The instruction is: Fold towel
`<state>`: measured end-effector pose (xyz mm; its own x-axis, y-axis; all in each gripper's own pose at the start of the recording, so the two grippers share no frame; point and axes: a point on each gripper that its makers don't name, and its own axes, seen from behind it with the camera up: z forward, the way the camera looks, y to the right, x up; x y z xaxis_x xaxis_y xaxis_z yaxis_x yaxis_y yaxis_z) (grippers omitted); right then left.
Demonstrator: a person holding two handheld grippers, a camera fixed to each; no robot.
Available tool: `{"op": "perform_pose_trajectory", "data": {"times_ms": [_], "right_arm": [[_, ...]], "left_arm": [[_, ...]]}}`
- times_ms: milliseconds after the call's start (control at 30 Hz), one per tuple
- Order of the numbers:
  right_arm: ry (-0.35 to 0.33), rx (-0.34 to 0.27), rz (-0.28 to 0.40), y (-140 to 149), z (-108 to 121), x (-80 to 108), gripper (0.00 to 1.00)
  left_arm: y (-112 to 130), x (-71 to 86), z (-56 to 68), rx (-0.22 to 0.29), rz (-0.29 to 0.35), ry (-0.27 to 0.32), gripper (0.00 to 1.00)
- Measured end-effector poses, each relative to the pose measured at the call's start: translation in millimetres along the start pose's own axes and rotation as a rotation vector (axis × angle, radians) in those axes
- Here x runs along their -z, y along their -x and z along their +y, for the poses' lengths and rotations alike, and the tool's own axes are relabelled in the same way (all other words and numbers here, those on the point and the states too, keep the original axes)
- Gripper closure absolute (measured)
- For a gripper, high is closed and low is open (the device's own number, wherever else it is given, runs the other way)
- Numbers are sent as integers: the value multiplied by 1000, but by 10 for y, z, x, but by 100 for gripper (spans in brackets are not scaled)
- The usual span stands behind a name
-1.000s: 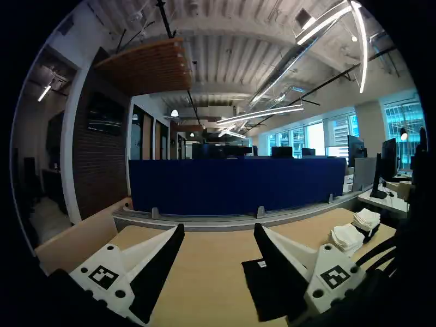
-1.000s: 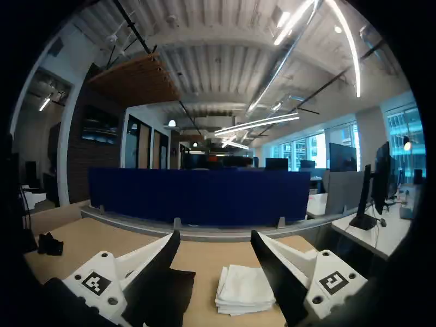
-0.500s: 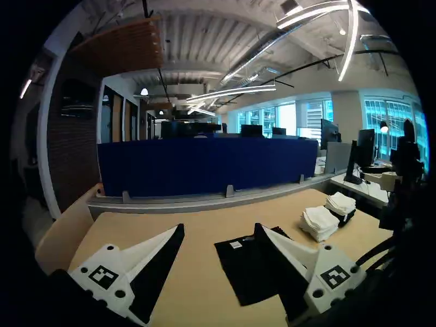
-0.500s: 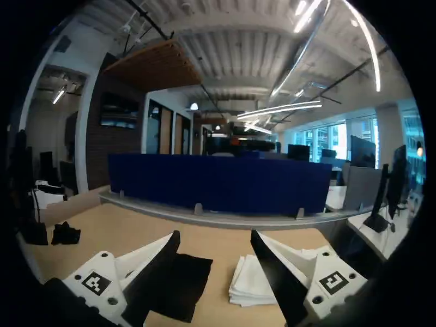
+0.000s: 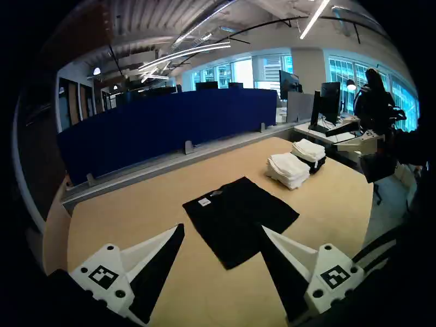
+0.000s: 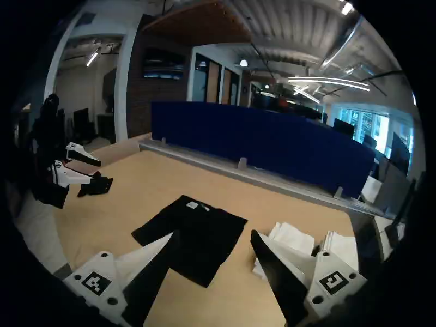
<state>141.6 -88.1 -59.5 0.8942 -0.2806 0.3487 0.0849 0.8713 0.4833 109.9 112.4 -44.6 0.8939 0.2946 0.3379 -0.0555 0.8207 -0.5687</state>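
Note:
A black towel [image 5: 240,218] lies spread flat on the light wooden table [image 5: 136,218]; a small white tag shows near its far corner. My left gripper [image 5: 219,234] hovers above the towel's near edge, open, with nothing between its fingers. In the right gripper view the same black towel [image 6: 193,237] lies ahead, and my right gripper [image 6: 214,235] is open over its near side, holding nothing. The right gripper [image 5: 354,143] also appears far off at the right of the left gripper view. The left gripper [image 6: 73,163] shows at the left edge of the right gripper view.
Two stacks of folded white towels [image 5: 287,169] sit on the table beyond the black towel, seen again as white stacks [image 6: 289,242] close to my right finger. A small dark bundle [image 6: 95,186] lies at the table's far left. A blue partition [image 5: 163,128] borders the back edge.
Both views have tipped down from the ceiling and partition toward the table. The black towel now lies in full sight, and each gripper has come into the other's view.

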Motion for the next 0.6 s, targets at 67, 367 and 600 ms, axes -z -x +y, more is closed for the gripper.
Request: {"op": "perform_pose_trajectory", "data": {"times_ms": [67, 367, 600], "right_arm": [[-11, 17, -11, 20, -31, -20, 0], [-33, 32, -45, 171, -59, -157, 0], [-53, 13, -74, 454, -74, -349, 0]], "left_arm": [[41, -20, 41, -6, -14, 16, 5], [225, -158, 55, -7, -49, 34, 5], [502, -359, 85, -18, -80, 49, 5]]}}
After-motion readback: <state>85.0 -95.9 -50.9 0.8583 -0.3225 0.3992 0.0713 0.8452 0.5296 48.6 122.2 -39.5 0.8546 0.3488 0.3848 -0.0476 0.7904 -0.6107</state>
